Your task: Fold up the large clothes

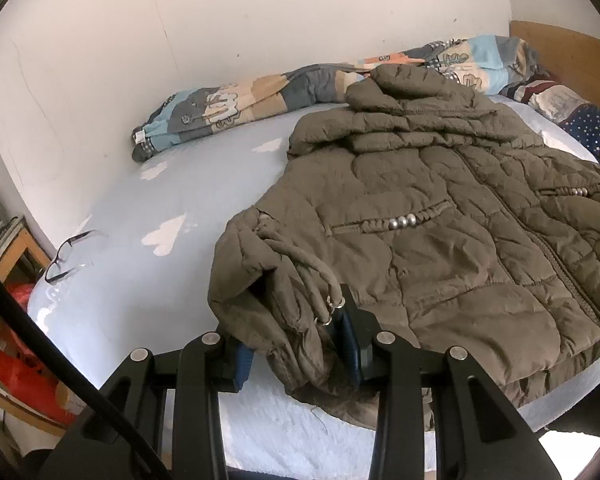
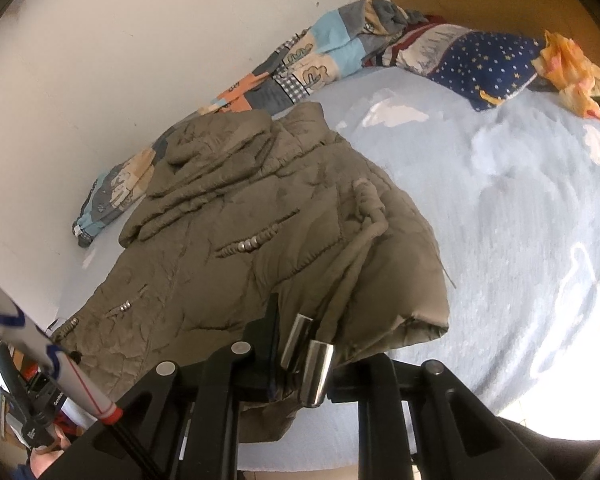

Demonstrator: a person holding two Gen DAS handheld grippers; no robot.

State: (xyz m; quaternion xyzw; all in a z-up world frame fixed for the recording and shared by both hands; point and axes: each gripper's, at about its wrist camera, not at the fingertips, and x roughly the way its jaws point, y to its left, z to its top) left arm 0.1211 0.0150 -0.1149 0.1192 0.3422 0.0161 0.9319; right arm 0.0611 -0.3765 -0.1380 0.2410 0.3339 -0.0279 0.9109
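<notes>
The olive quilted jacket (image 1: 440, 216) lies front-up on the bed (image 1: 148, 216), hood end far from both tongs and hem end close in. The left tongs (image 1: 296, 320) are clamped on a bunch of fabric at the near hem corner, drawcord (image 1: 300, 264) and its metal rings caught beside the inner finger. The right tongs (image 2: 300, 344) pinch the opposite near corner, where a cord (image 2: 352, 264) with metal tips drapes across the fingers.

To fold well, I judge both corners should rise together and travel evenly away toward the hood — kept level, so the padding doubles over without twisting. The loose cords could snag; better to let them fall inside the fold.

Both tongs are held low over the bed's near edge, pointing forward along the jacket and tipped slightly down. Glasses (image 1: 70, 256) lie well off to the left of the left tongs — clear of the fold's path.
</notes>
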